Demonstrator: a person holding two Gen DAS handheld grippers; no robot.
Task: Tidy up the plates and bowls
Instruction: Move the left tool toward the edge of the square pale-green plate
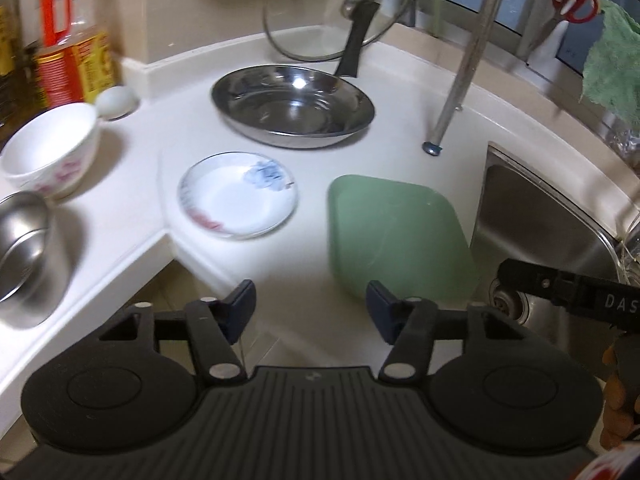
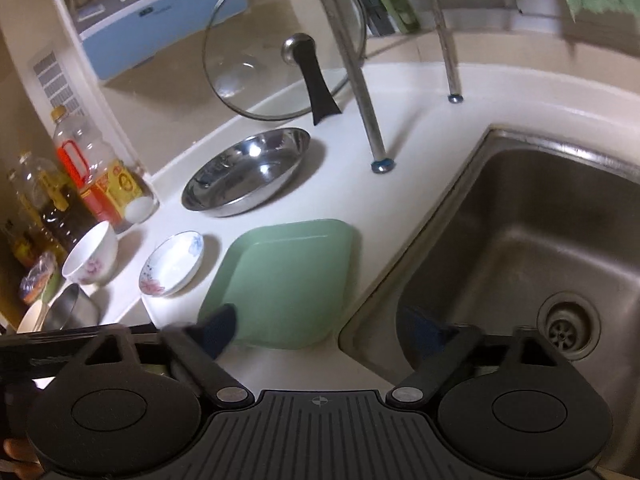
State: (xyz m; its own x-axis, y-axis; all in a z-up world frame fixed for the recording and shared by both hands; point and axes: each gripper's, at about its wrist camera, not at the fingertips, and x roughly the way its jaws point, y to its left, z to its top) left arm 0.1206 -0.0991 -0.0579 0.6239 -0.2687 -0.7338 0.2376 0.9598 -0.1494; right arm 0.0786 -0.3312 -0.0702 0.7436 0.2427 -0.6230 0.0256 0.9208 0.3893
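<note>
A green square plate (image 1: 396, 236) (image 2: 286, 282) lies on the white counter beside the sink. A small white floral saucer (image 1: 238, 194) (image 2: 172, 268) lies left of it. A white floral bowl (image 1: 50, 150) (image 2: 90, 260) stands further left, with a steel bowl (image 1: 22, 240) (image 2: 70, 310) near the counter edge. A steel pan-like dish (image 1: 292, 106) (image 2: 246, 172) sits behind. My left gripper (image 1: 310, 312) is open and empty, above the counter edge before the green plate. My right gripper (image 2: 320, 330) is open and empty, its left finger over the green plate's near corner.
A steel sink (image 2: 520, 248) (image 1: 532, 220) lies to the right. A glass lid (image 2: 284, 44) (image 1: 340, 12) leans on the back wall. Rack legs (image 2: 380, 164) (image 1: 434, 146) stand on the counter. Oil bottles (image 2: 96, 168) (image 1: 68, 40) and an egg (image 1: 116, 100) are at left.
</note>
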